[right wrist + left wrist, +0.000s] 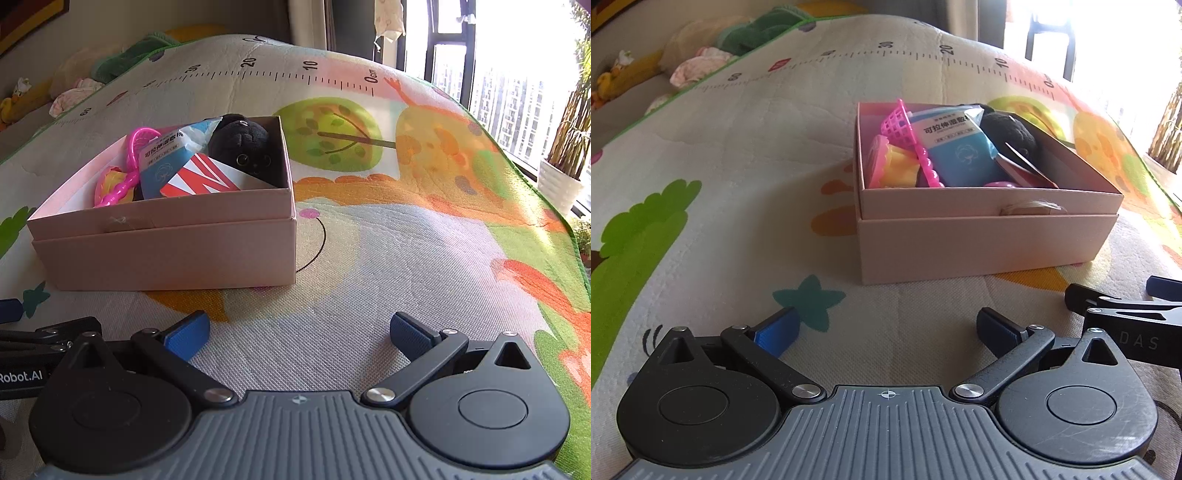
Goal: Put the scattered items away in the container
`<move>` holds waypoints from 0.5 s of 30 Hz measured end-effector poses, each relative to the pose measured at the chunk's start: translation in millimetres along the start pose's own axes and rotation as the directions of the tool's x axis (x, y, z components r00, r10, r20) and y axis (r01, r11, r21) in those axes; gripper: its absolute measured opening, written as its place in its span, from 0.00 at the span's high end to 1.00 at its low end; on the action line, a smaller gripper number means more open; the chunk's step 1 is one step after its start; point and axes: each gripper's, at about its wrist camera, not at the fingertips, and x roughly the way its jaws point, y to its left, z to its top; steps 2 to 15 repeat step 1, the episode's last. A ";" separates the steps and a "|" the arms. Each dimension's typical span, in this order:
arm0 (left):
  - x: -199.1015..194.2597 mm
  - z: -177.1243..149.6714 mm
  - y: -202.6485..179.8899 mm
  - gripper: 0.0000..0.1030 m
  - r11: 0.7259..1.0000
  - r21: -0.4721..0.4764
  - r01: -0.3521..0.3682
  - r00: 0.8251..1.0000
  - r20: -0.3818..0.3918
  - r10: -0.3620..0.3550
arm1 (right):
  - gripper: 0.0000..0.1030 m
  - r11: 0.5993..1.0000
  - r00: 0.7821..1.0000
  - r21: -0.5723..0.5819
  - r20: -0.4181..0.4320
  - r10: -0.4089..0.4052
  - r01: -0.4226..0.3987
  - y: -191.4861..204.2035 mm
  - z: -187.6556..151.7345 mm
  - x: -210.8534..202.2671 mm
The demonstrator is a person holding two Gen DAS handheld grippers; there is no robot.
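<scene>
While both grippers sat low on the play mat (388, 236) just in front of the box (982, 243), we saw the left gripper (886, 328) and right gripper (299, 330) with jaws spread wide, nothing between them. Inside the box lay a pink net scoop (899, 123), blue packet (955, 147), black plush toy (245, 147) and red-and-white card (201, 181).
</scene>
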 end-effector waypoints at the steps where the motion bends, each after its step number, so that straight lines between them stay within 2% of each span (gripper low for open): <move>1: -0.4 -0.1 0.6 0.00 1.000 -0.001 0.003 1.000 0.002 -0.003 | 0.00 1.000 1.000 0.000 0.000 0.000 0.000 0.0 0.0 0.0; 15: -0.4 -0.1 0.6 0.00 1.000 -0.001 0.003 1.000 0.002 -0.003 | 0.00 1.000 1.000 0.000 0.000 0.000 0.000 0.0 0.0 0.0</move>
